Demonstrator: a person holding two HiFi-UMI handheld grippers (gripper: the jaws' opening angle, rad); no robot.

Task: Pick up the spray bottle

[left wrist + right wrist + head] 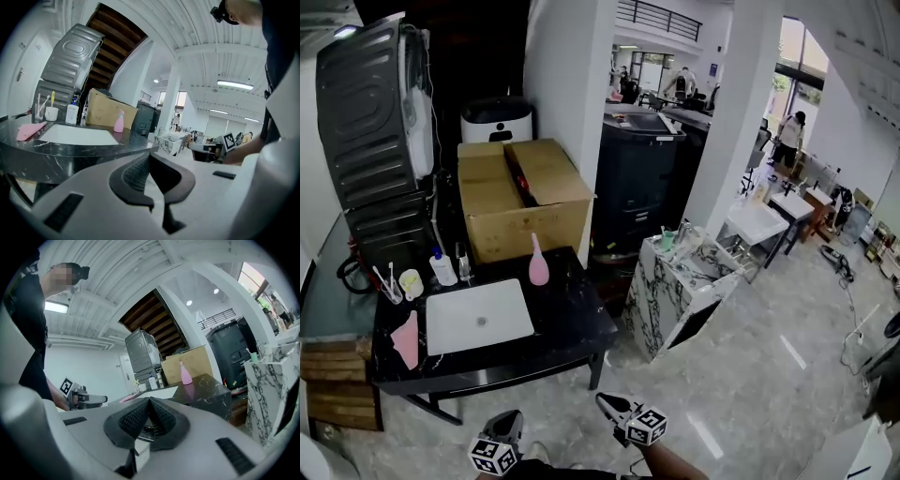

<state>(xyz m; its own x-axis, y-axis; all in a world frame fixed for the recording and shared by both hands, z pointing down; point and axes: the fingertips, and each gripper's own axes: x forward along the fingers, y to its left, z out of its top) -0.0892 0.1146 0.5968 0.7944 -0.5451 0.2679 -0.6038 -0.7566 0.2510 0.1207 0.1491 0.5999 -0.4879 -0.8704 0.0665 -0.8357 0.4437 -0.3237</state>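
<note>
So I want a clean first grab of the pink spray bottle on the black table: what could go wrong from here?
1. The left gripper and right gripper are both shut; reaching in like that would likely tip the spray bottle.
2. It is tall and tapers upward, so a high grip may slip.
3. It stands just in front of the cardboard box, so overshooting could push it against the box.

Underfoot: pale marble floor at my right | Furniture: black table near left, marbled cabinet right of it | Walls: white pillar far | Light: I see ceiling strip lit
</note>
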